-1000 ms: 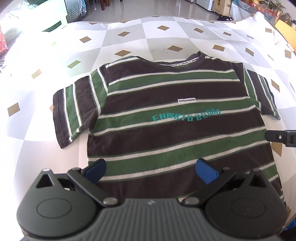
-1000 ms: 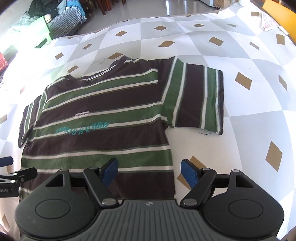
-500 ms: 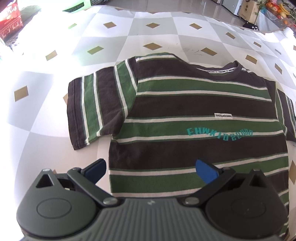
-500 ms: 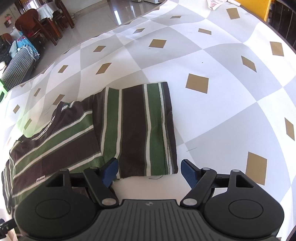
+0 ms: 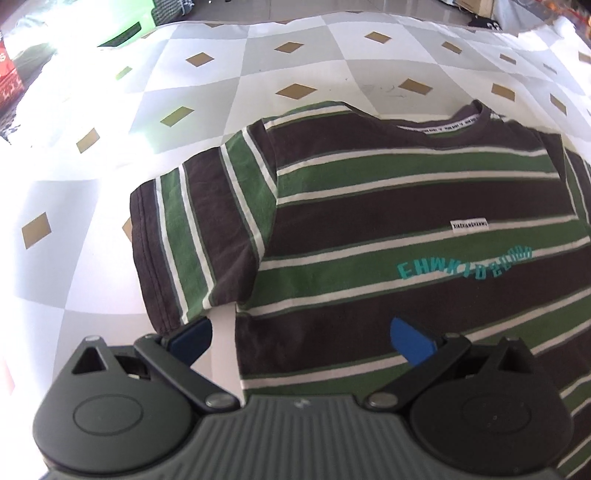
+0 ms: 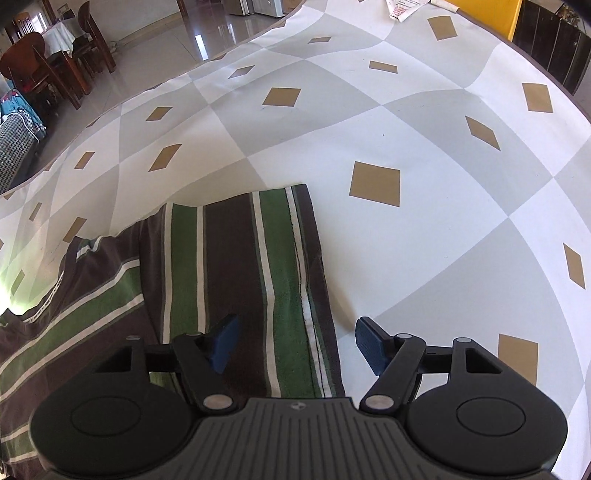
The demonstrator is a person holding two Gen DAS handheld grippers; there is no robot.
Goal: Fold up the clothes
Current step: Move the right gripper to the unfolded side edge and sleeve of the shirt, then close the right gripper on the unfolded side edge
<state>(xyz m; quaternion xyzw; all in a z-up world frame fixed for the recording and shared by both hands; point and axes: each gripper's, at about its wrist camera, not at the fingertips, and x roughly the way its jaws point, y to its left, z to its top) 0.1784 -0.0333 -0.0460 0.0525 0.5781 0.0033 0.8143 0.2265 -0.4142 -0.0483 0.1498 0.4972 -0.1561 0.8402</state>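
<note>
Both views are bright with daylight. In the left wrist view the light floods in from the upper left, washing out the tablecloth there to pure white, and the striped shirt stays sharp with clear colours. In the right wrist view a pale glare sits at the left edge, and the polished floor beyond the table reflects window light. A soft shadow lies beside the shirt's sleeve. Fisheye distortion bends the cloth's diamond pattern strongly toward the edges. Little motion blur shows.
</note>
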